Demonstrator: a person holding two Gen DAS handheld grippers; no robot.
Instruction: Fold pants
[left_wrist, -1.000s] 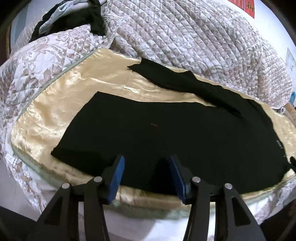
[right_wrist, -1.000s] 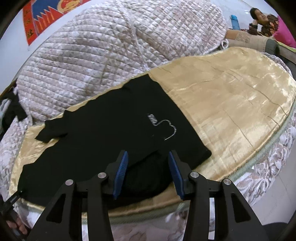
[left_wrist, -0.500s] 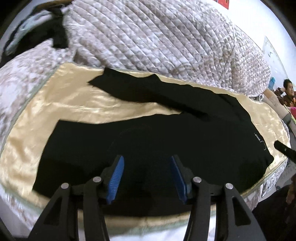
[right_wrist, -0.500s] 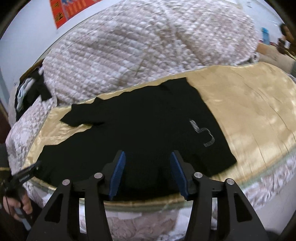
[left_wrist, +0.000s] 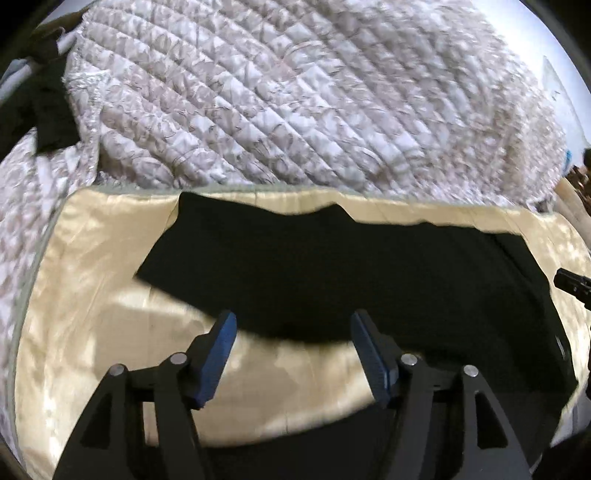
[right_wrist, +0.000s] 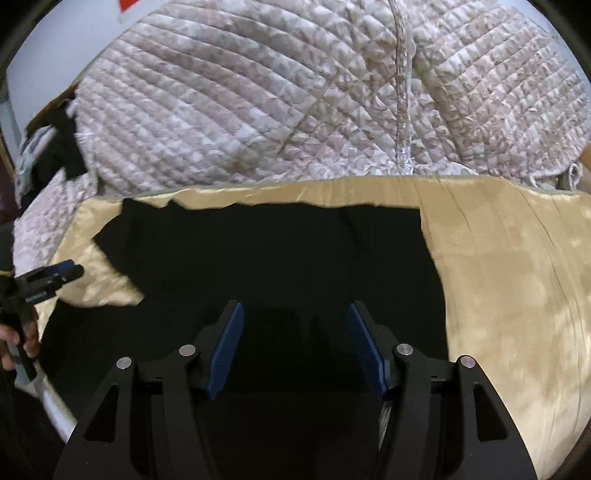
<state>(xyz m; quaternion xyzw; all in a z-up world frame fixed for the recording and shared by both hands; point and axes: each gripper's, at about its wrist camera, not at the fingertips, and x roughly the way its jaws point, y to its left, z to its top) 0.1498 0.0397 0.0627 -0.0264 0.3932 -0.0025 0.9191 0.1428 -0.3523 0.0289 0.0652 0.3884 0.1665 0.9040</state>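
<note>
Black pants (left_wrist: 332, 266) lie spread flat on a gold satin sheet (left_wrist: 85, 295), legs running left. My left gripper (left_wrist: 291, 354) is open and empty, above the gap between the two legs near the far leg's lower edge. My right gripper (right_wrist: 293, 347) is open and empty, over the seat part of the pants (right_wrist: 280, 258). The left gripper also shows at the left edge of the right wrist view (right_wrist: 48, 278). The right gripper's tip shows at the right edge of the left wrist view (left_wrist: 572, 286).
A quilted grey-and-white blanket (left_wrist: 295, 103) is heaped behind the sheet and also shows in the right wrist view (right_wrist: 295, 103). Dark clothes (right_wrist: 62, 147) lie at the far left. Bare gold sheet (right_wrist: 517, 277) lies to the right of the pants.
Both grippers have moved forward and lower over the bed. The pants now fill more of each view. Both stay open and empty.
</note>
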